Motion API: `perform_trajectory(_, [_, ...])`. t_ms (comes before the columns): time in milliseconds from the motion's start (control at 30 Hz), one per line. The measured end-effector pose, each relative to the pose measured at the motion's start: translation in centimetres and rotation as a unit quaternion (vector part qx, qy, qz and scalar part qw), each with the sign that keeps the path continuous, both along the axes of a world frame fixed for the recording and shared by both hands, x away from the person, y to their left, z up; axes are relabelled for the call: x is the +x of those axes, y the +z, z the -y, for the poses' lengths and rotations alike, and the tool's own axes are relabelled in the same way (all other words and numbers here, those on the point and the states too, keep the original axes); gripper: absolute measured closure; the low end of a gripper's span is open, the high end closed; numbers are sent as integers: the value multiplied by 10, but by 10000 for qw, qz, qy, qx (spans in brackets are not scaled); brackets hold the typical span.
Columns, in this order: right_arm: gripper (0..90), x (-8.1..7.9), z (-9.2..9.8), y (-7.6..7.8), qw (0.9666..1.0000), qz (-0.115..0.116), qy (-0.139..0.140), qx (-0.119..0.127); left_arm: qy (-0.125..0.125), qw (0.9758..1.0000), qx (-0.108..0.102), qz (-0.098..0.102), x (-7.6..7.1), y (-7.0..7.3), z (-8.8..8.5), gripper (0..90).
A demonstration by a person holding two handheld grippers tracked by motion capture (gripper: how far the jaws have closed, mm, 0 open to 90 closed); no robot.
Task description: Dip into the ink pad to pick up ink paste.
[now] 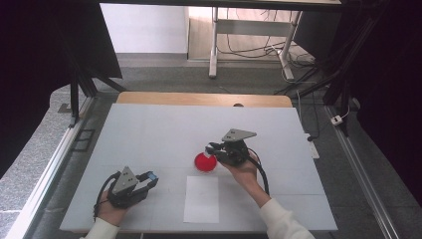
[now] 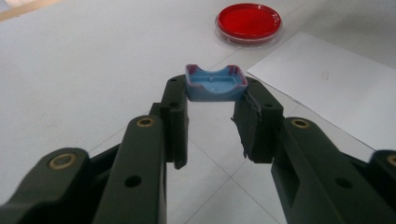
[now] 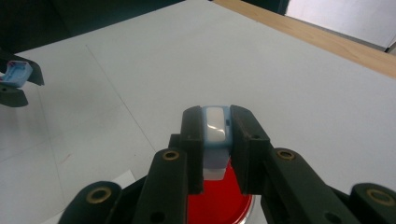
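White table [image 1: 149,129]: right gripper [image 1: 209,148] (clamping blue piece [image 3: 215,135]) over red dish [image 1: 204,163].

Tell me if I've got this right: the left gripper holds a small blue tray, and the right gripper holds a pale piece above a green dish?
Nearly. The dish under the right gripper is red, not green, as the right gripper view shows. The rest stands: the left gripper holds the blue tray.

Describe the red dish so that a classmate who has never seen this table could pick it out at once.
On the white table, look just beyond the far edge of the white paper sheet near the middle. The dish lies there, under the right gripper. It is round, shallow, clear-rimmed, and the one red thing there.
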State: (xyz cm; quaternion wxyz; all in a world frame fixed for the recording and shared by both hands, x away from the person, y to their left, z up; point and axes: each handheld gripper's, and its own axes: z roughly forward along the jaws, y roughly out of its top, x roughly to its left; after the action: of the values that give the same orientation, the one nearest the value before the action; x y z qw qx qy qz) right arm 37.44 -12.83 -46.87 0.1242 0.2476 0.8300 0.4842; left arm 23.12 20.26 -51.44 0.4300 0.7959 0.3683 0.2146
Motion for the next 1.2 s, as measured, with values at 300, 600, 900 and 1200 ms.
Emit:
perform_trajectory(300, [752, -7, 6, 9, 9997, 97, 22, 201, 3, 10000, 4, -6, 0, -1, 0, 652])
perform_trajectory(600, [752, -15, 15, 19, 9993, 170, 32, 317, 24, 10000, -11, -4, 1, -1, -1, 652])
perform_trajectory(900, [752, -21, 26, 25, 9989, 228, -38, 401, 30, 10000, -5, -9, 1, -1, -1, 652])
perform_trajectory(1200, [752, -28, 32, 28, 9988, 254, -24, 427, 37, 10000, -7, -24, 2, -2, -2, 652])
